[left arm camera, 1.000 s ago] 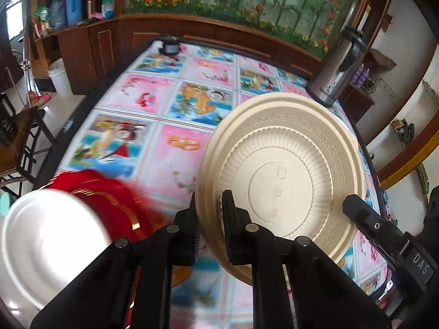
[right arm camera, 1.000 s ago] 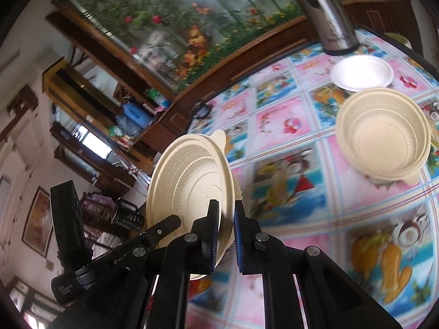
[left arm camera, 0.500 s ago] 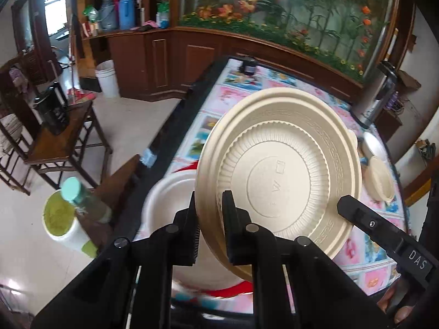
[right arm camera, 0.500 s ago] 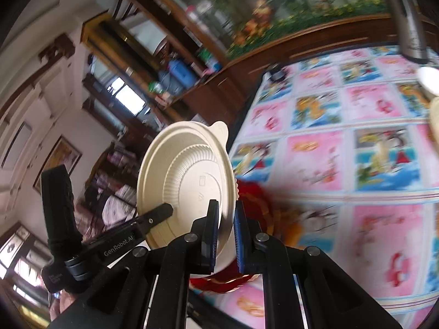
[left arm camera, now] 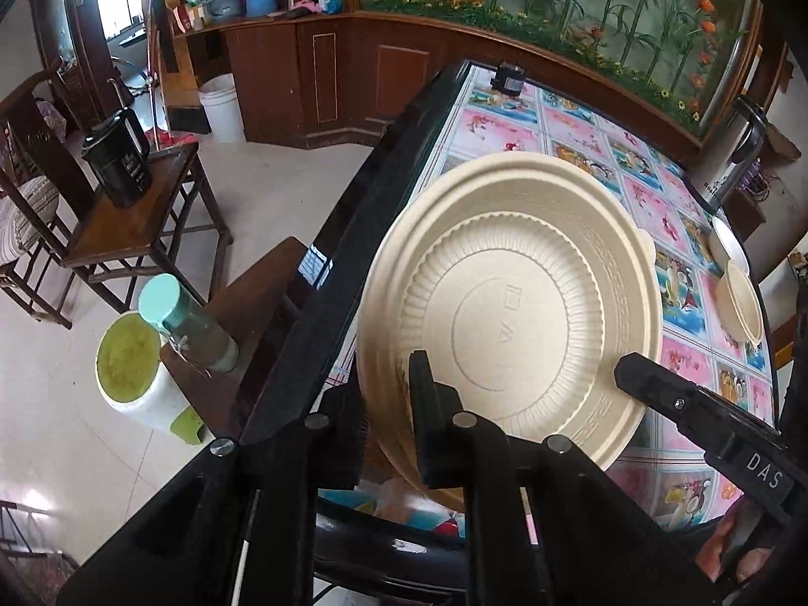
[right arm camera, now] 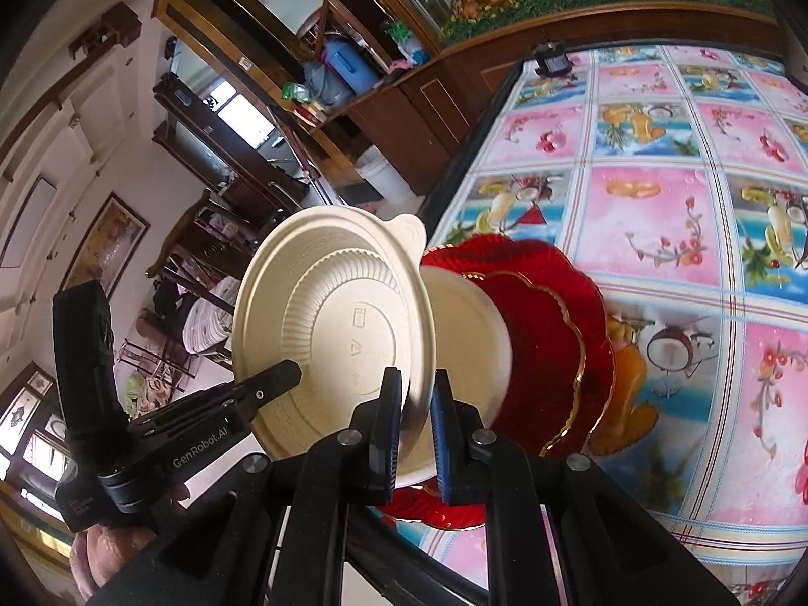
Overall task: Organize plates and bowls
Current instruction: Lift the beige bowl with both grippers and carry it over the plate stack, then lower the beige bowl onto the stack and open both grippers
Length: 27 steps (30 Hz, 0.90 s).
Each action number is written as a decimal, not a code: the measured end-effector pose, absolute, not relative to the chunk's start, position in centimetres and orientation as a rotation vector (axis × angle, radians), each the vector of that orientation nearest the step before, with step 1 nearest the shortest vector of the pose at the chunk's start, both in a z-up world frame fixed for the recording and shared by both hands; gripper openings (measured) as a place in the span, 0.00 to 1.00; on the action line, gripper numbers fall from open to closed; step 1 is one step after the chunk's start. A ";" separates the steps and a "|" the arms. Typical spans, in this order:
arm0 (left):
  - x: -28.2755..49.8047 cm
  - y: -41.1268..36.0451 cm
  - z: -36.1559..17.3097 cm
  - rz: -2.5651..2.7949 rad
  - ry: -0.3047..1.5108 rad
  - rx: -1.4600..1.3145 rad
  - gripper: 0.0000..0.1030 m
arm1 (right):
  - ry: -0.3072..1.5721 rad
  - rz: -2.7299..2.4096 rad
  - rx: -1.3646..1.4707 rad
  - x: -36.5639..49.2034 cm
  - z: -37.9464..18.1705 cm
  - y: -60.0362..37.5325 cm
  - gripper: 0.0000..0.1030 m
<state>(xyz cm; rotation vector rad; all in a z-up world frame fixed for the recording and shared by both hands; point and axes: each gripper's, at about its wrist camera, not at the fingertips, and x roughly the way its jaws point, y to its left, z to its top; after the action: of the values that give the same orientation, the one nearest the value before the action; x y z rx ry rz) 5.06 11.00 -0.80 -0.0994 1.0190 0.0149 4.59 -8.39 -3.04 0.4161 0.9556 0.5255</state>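
Beige bowl gripped by both grippers over the table edge

Bowl (left arm camera: 510, 313) of beige pulp stands on its edge, its ribbed underside turned to both cameras. Its rim sits between the fingers of the left gripper (left arm camera: 386, 424), which are clenched on it at the lower left. The right gripper (right arm camera: 415, 434) also pinches the same rim (seen here as the beige bowl (right arm camera: 333, 338) with a small tab at the top), jaws closed on the lower edge. Just behind it a white plate (right arm camera: 469, 333) rests on a red plate (right arm camera: 550, 333) near the corner of the table (right arm camera: 656, 212), which has a pink and blue fruit cloth. Far along the table lies a second beige bowl (left arm camera: 740, 308), beside a steel kettle (left arm camera: 732, 161).
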 end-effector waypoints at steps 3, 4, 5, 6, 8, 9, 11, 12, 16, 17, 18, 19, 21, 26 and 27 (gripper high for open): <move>5.2 11.2 -1.5 0.001 1.040 -0.123 0.13 | 0.969 0.518 0.413 4.8 -3.5 -8.4 0.10; 5.3 11.2 -1.9 -0.005 1.050 -0.130 0.13 | 0.971 0.516 0.412 4.8 -3.6 -8.4 0.10; 5.4 11.1 -2.3 -0.012 1.058 -0.136 0.13 | 0.976 0.512 0.406 4.9 -3.7 -8.4 0.10; 5.5 11.0 -2.5 -0.018 1.064 -0.142 0.13 | 0.979 0.507 0.399 4.9 -3.8 -8.4 0.10; 5.7 10.6 -3.3 -0.041 1.088 -0.157 0.14 | 0.980 0.494 0.392 4.9 -3.9 -8.7 0.10; 5.8 10.3 -3.5 -0.048 1.097 -0.161 0.14 | 0.982 0.484 0.395 5.0 -4.1 -9.1 0.10; 6.1 9.6 -3.9 -0.063 1.106 -0.161 0.14 | 0.986 0.473 0.408 5.1 -4.3 -9.8 0.10; 6.2 9.3 -4.1 -0.067 1.108 -0.161 0.15 | 0.986 0.464 0.405 5.1 -4.3 -10.1 0.10; 6.4 8.3 -4.2 -0.034 1.104 -0.103 0.17 | 0.972 0.438 0.370 5.1 -3.9 -10.4 0.14; 6.5 8.1 -4.1 -0.016 1.100 -0.081 0.18 | 0.976 0.431 0.340 5.1 -3.9 -10.1 0.14; 6.4 7.9 -4.1 0.005 1.094 -0.055 0.18 | 0.981 0.432 0.324 5.1 -4.0 -9.9 0.15; 6.3 7.6 -3.9 0.027 1.079 -0.021 0.19 | 0.981 0.437 0.316 5.0 -4.0 -9.7 0.15; 6.0 7.2 -3.5 0.081 1.050 0.055 0.25 | 0.970 0.432 0.296 4.8 -3.9 -9.4 0.17; 5.0 6.9 -1.9 0.207 0.934 0.205 0.54 | 0.917 0.397 0.243 4.2 -2.4 -10.2 0.38; 4.6 6.9 -1.5 0.217 0.909 0.217 0.55 | 0.908 0.393 0.251 4.1 -2.2 -10.6 0.38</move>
<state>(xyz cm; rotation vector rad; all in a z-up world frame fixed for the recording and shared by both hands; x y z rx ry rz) 4.62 6.92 -1.49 0.2173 0.9093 0.2174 4.13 -10.62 -2.23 0.2513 0.9076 0.3929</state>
